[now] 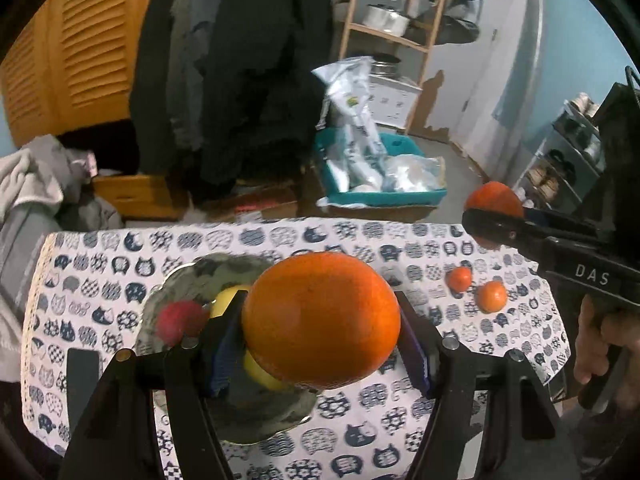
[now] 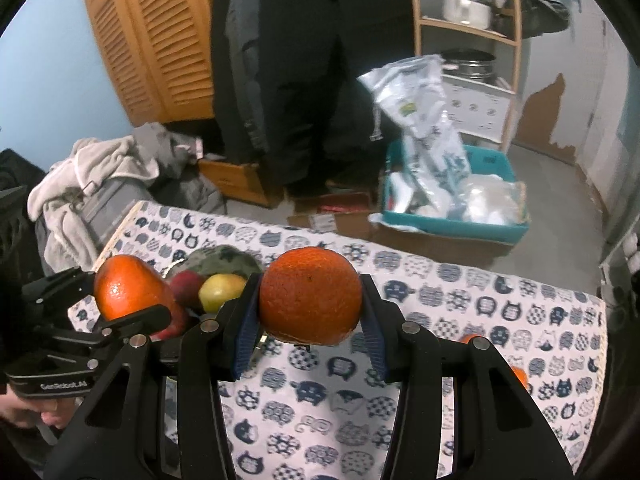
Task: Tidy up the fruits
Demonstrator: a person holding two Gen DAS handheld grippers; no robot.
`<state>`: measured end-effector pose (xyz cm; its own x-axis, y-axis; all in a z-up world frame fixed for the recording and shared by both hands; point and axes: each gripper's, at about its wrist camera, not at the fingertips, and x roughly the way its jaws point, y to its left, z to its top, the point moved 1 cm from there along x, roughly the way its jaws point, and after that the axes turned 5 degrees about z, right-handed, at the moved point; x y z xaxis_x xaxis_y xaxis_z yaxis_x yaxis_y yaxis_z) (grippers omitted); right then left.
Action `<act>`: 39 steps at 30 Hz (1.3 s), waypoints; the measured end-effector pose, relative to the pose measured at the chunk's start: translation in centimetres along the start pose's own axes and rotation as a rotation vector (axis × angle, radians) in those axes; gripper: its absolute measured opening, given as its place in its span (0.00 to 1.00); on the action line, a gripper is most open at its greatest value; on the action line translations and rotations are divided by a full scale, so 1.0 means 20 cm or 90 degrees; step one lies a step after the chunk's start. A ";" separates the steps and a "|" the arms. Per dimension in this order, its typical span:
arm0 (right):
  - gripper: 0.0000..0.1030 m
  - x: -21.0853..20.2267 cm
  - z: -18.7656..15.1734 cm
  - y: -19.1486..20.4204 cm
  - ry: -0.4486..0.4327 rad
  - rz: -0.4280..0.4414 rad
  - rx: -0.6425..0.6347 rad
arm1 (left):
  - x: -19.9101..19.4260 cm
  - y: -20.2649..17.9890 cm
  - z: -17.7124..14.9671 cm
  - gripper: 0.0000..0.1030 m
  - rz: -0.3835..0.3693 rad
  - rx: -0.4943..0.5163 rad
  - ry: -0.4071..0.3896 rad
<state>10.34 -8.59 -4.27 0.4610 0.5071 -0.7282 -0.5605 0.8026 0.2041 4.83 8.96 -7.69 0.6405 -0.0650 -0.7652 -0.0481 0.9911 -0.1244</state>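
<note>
My left gripper [image 1: 320, 310] is shut on a large orange [image 1: 320, 320], held above a silvery plate [image 1: 176, 276] that carries a red fruit [image 1: 180, 320] and a yellow fruit [image 1: 226, 298]. My right gripper [image 2: 310, 292] is shut on a second, darker orange [image 2: 310, 296] over the cat-print tablecloth [image 2: 320, 400], to the right of the plate [image 2: 224, 258]. Each view shows the other gripper with its orange: the right gripper [image 1: 494, 210] at the far right, the left gripper [image 2: 116, 298] at the left. Two small tangerines [image 1: 459, 279] [image 1: 492, 297] lie on the cloth to the right.
Beyond the table's far edge the floor holds a teal bin [image 1: 400, 196] stuffed with plastic bags, cardboard boxes and a wooden shelf [image 1: 400, 40] with pots. A pile of clothes [image 1: 40, 184] sits at the left. A hand [image 1: 600, 340] grips the right tool.
</note>
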 end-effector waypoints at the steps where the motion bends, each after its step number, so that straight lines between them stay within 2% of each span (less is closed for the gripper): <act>1: 0.44 0.02 0.01 0.02 0.003 0.004 -0.003 | 0.01 0.02 -0.01 0.68 0.003 -0.004 0.003; 8: 0.44 0.20 0.04 0.15 0.032 0.028 -0.018 | 0.10 0.15 -0.09 0.68 0.025 -0.027 0.043; 13: 0.44 0.32 0.03 0.22 0.056 0.039 -0.029 | 0.20 0.23 -0.15 0.68 0.031 -0.050 0.089; 20: 0.44 0.48 0.00 0.25 0.093 0.048 -0.035 | 0.30 0.27 -0.24 0.68 0.055 -0.055 0.126; 39: 0.44 0.67 -0.07 0.25 0.146 0.054 -0.033 | 0.53 0.31 -0.43 0.69 0.084 -0.080 0.240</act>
<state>12.70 1.73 -13.98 0.2452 0.4828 -0.8407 -0.6280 0.7397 0.2416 4.74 13.40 -22.09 0.2982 -0.0001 -0.9545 -0.2188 0.9734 -0.0684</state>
